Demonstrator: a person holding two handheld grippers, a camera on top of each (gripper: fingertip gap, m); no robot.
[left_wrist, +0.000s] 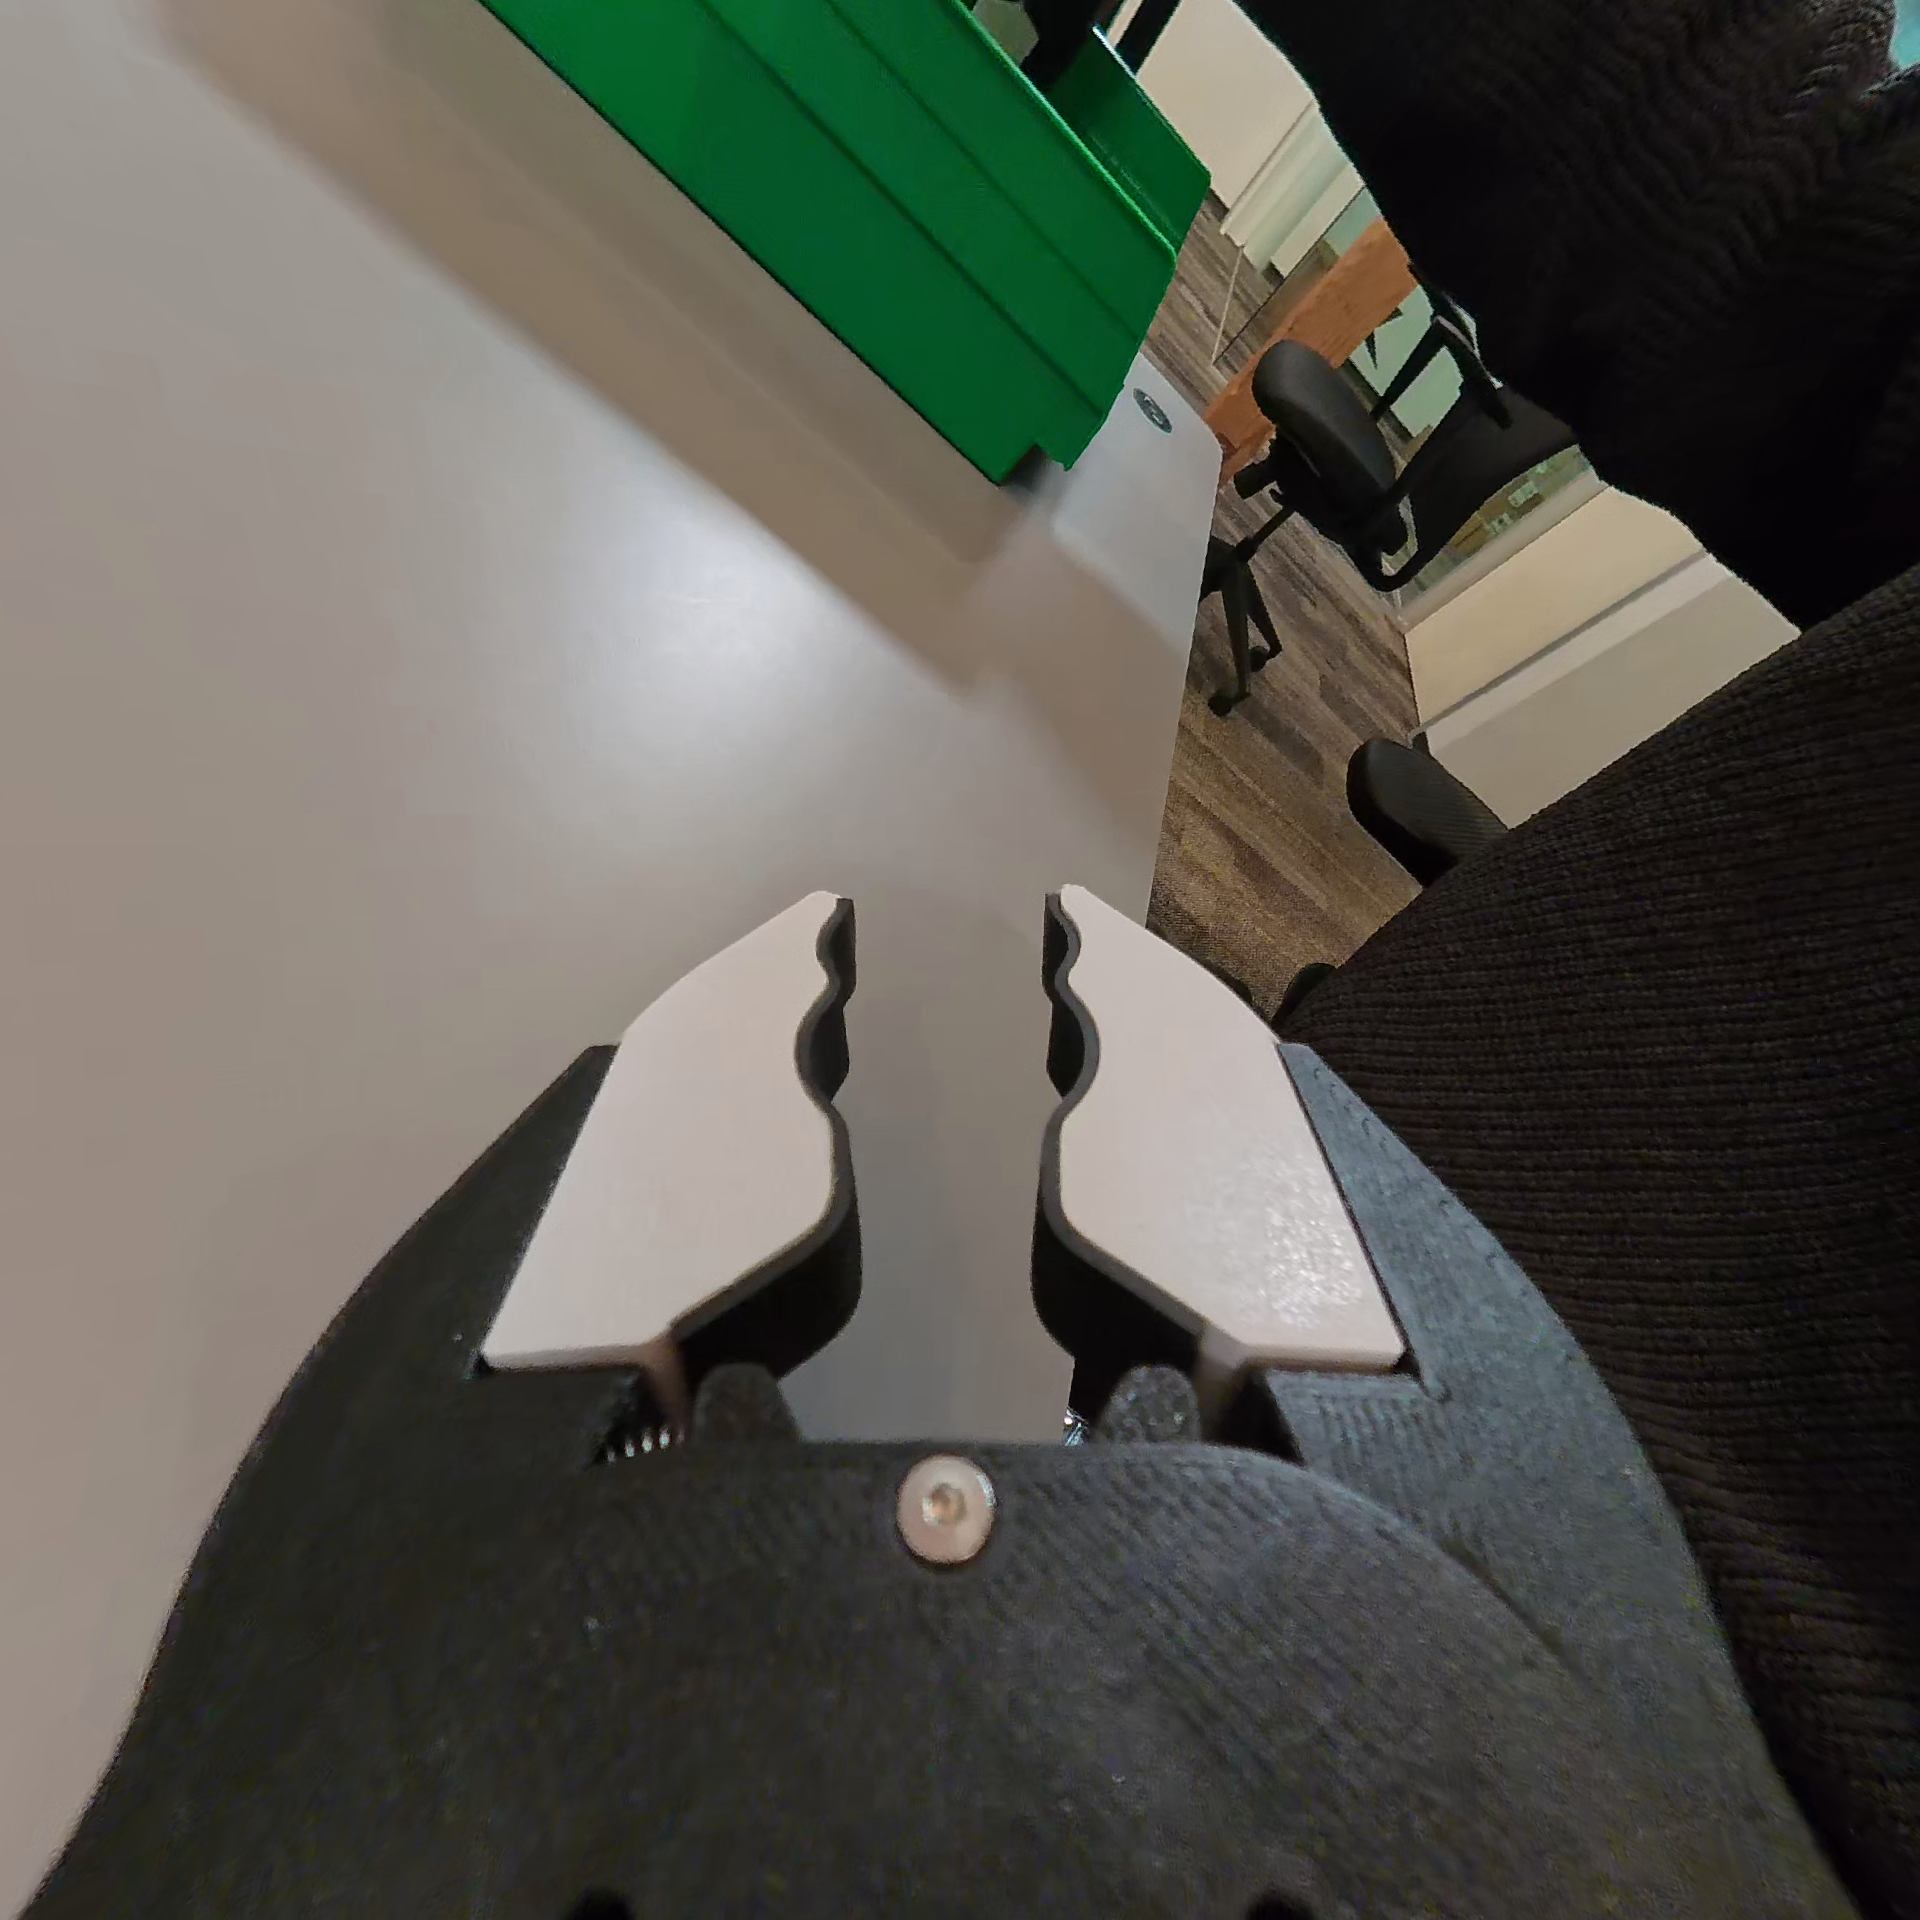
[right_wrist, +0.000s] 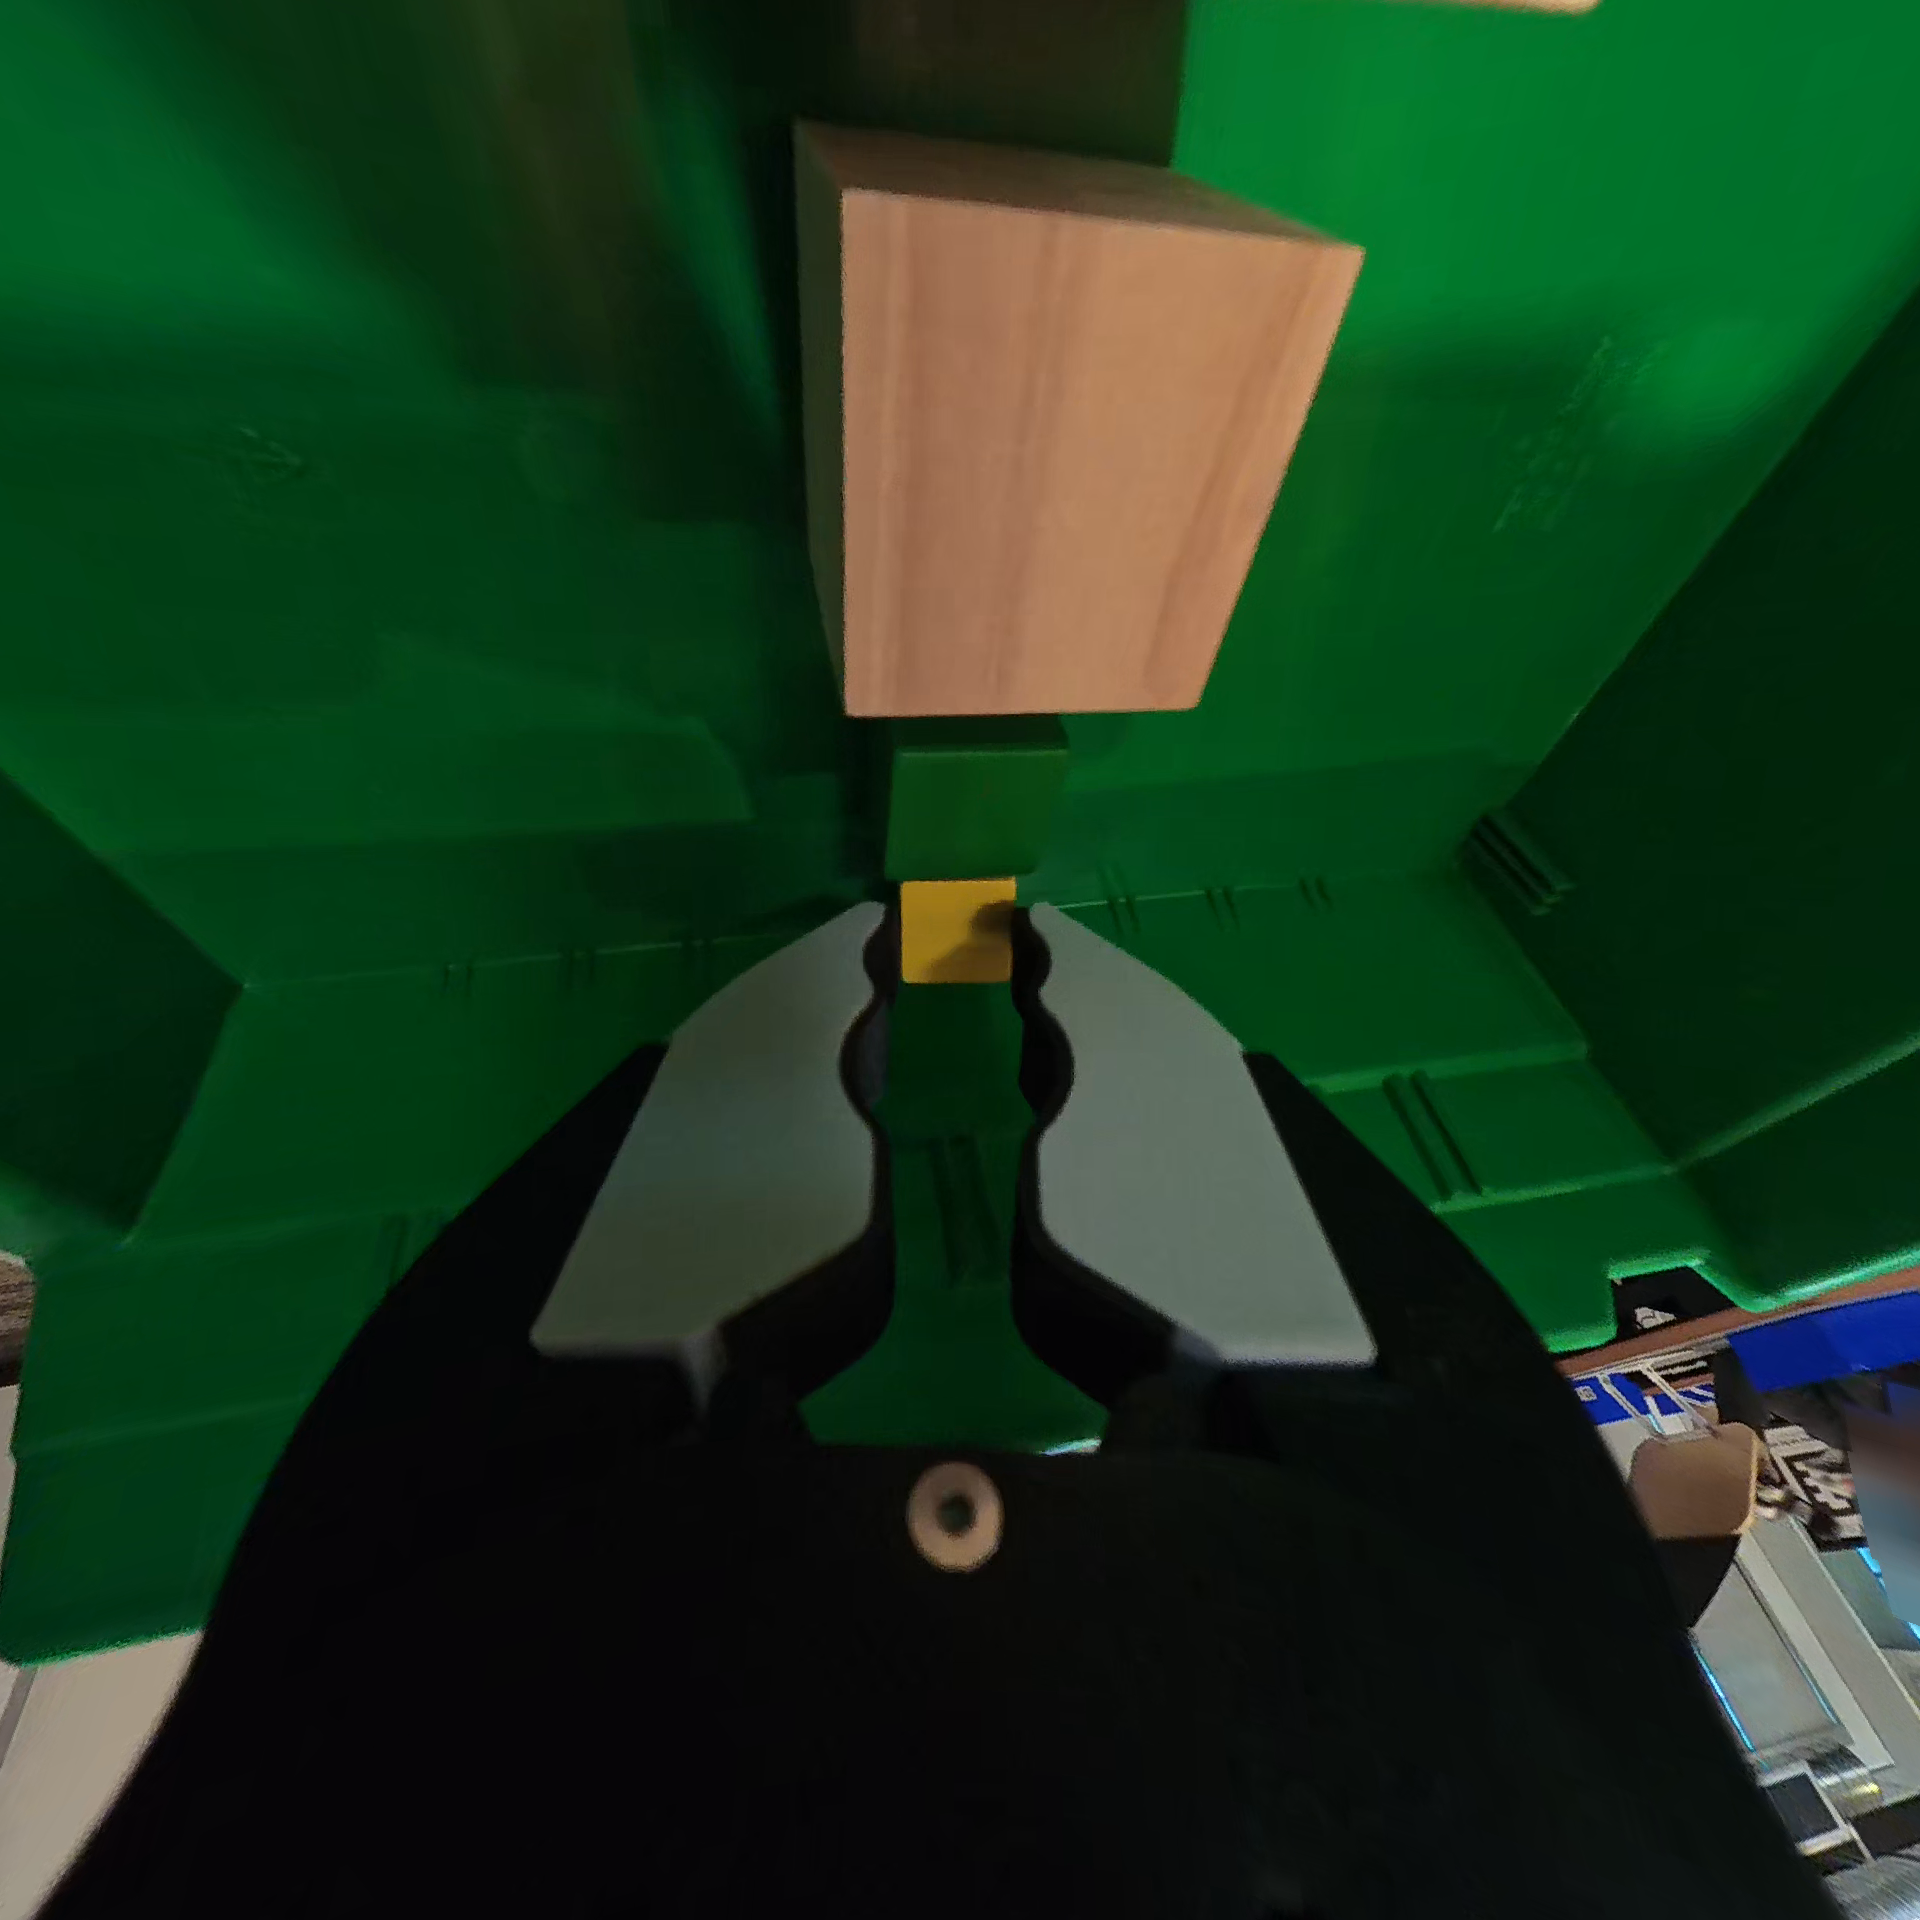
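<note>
My right gripper (right_wrist: 956, 930) is shut on a small yellow block (right_wrist: 956, 928), held between its fingertips over the inside of a green bin (right_wrist: 416, 520). A green block (right_wrist: 977, 810) sits just beyond the yellow one. A larger plain wooden block (right_wrist: 1049, 468) lies past that in the bin. My left gripper (left_wrist: 948, 914) is open and empty, low over a white table (left_wrist: 364, 623), near its right edge. The green bin (left_wrist: 883, 208) shows from outside at the top of the left wrist view, well ahead of the left gripper.
A person's dark knitted sleeve (left_wrist: 1662, 1039) fills the right of the left wrist view. Beyond the table edge are a wood-pattern floor (left_wrist: 1268, 790) and black office chairs (left_wrist: 1340, 457). The bin's walls (right_wrist: 1714, 883) rise around the right gripper.
</note>
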